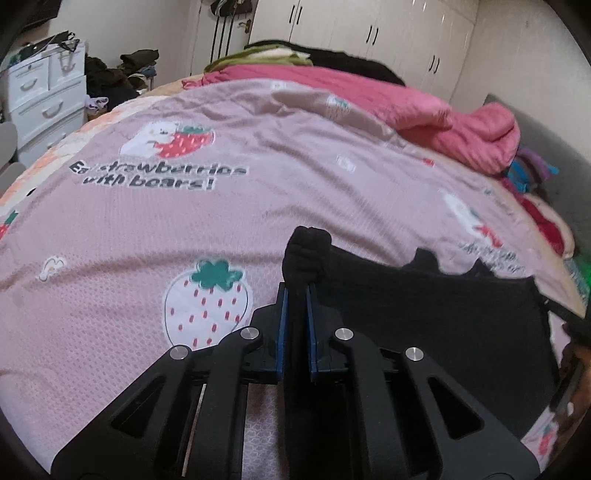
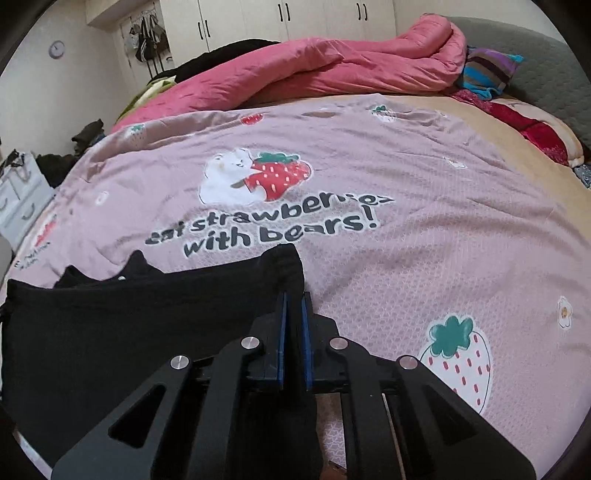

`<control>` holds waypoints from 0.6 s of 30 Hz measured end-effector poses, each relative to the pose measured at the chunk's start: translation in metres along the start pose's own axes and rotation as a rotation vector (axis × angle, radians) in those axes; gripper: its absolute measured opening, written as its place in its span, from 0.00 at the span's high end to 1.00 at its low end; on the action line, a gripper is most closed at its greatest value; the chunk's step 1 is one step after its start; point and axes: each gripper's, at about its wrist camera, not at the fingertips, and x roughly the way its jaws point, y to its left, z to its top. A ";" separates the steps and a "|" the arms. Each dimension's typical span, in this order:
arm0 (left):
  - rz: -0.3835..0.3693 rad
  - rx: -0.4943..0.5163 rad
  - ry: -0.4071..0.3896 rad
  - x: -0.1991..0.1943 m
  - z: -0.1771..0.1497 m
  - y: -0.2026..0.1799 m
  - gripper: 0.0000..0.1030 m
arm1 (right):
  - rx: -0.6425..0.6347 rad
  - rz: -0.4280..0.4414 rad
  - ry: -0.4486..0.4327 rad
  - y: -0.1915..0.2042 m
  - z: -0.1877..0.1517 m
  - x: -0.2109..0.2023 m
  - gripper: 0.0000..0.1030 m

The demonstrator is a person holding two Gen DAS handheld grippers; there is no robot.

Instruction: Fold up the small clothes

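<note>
A small black garment (image 1: 424,306) lies on a pink strawberry-print bedspread (image 1: 184,221). In the left wrist view my left gripper (image 1: 297,290) is shut on the garment's left corner, and a bunch of black cloth sticks up above the blue pads (image 1: 282,325). The cloth stretches away to the right. In the right wrist view my right gripper (image 2: 294,297) is shut on the right corner of the same black garment (image 2: 129,325), which spreads off to the left. Black fabric fills the narrow gap between its blue pads (image 2: 307,343).
A rolled pink quilt (image 2: 332,70) and striped cushion (image 2: 487,70) lie at the bed's far side. White drawers (image 1: 40,103) and piled dark clothes (image 1: 122,74) stand left of the bed. White wardrobes (image 1: 369,33) line the back wall.
</note>
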 end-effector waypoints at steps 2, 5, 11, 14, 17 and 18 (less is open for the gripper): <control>0.011 0.001 0.004 -0.001 -0.003 0.001 0.92 | -0.030 -0.054 -0.003 0.004 -0.003 -0.001 0.91; 0.041 0.008 0.012 -0.002 -0.004 0.001 0.88 | -0.090 -0.111 -0.002 0.010 -0.007 -0.001 0.87; 0.057 0.010 0.032 -0.004 -0.006 0.001 0.79 | -0.092 -0.131 -0.008 0.007 -0.014 -0.008 0.60; 0.061 0.015 0.034 -0.007 -0.008 0.000 0.72 | -0.082 -0.126 -0.014 0.002 -0.018 -0.015 0.48; 0.066 0.017 0.037 -0.010 -0.010 -0.001 0.66 | -0.074 -0.114 -0.025 0.001 -0.023 -0.026 0.38; 0.066 0.017 0.039 -0.011 -0.011 -0.001 0.63 | -0.071 -0.104 -0.032 0.001 -0.024 -0.030 0.36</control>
